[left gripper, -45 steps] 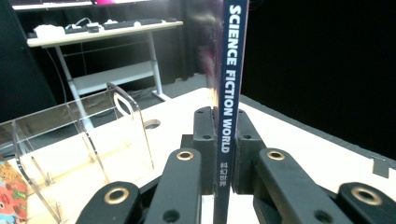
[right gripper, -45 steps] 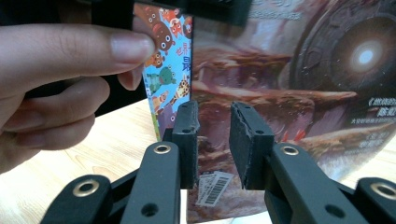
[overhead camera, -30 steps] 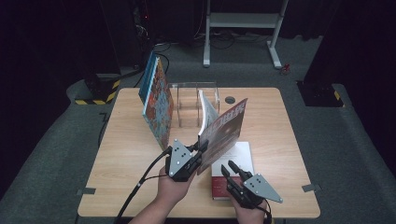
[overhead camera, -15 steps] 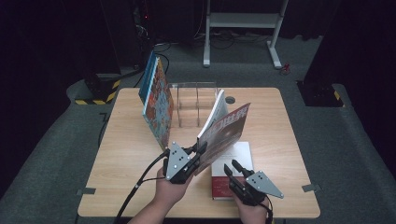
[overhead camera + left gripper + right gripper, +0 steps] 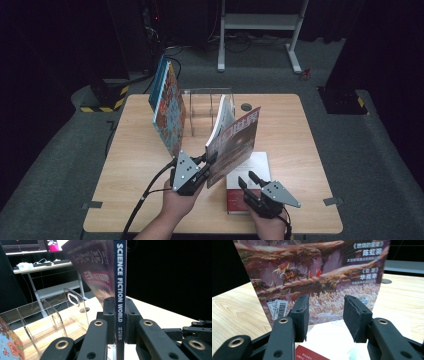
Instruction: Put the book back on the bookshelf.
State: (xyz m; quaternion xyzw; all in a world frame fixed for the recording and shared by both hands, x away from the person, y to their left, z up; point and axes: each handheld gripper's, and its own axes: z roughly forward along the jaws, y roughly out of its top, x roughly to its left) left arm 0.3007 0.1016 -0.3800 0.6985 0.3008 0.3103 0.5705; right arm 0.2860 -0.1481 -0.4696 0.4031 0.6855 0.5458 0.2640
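Observation:
My left gripper [image 5: 209, 159] is shut on the spine of a magazine [image 5: 234, 142] and holds it upright and tilted over the table's front middle. In the left gripper view the pads [image 5: 109, 315] clamp the blue spine of the magazine [image 5: 120, 277], which reads SCIENCE FICTION WORLD. My right gripper [image 5: 247, 180] sits just right of it, low over a flat red and white book [image 5: 252, 167]. Its jaws have just been opening. Nothing lies between the right gripper [image 5: 325, 301] pads, and the magazine's back cover [image 5: 317, 270] stands beyond them.
A clear acrylic rack [image 5: 202, 107] stands at the table's back middle. A colourful book [image 5: 167, 112] leans at its left end. A round cable hole [image 5: 245, 107] is right of the rack. The wooden table [image 5: 295, 145] has bare room at right and left.
The right gripper's jaws have spread wider apart. The left gripper still holds the magazine in nearly the same place.

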